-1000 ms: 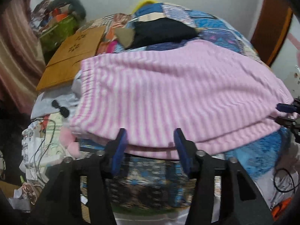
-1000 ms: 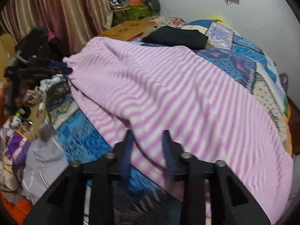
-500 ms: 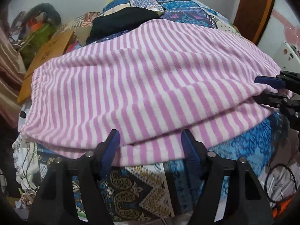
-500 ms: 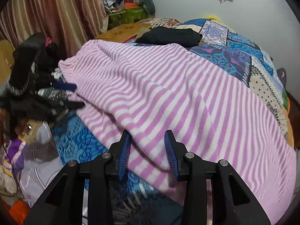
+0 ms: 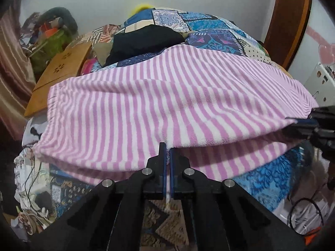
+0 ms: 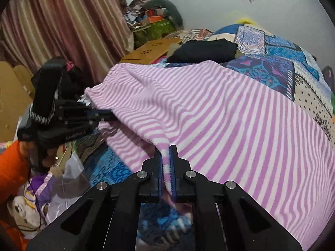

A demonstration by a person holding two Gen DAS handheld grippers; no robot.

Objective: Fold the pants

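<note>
Pink and white striped pants (image 5: 167, 104) lie spread across the bed, doubled into two layers along the near edge. My left gripper (image 5: 168, 146) is shut on the near edge of the top layer, with a strip of fabric showing between its blue pads. In the right wrist view the pants (image 6: 230, 125) rise in a peak to my right gripper (image 6: 166, 148), which is shut on a pinch of the same edge. The left gripper (image 6: 104, 113) shows there at the left, holding the fabric edge up. The right gripper (image 5: 301, 123) shows at the right edge of the left wrist view.
A patchwork quilt (image 5: 209, 35) covers the bed, with a folded black garment (image 5: 144, 39) beyond the pants. A flat cardboard box (image 5: 62, 69) lies at the far left, near a striped curtain (image 6: 62, 21). Cables, bags and a stuffed toy (image 6: 21, 209) crowd the floor. An orange sleeve (image 6: 10, 167) is at the left.
Both grippers stood open at the pants' near edge and have now shut on it. The top layer's edge has lifted off the lower layer.
</note>
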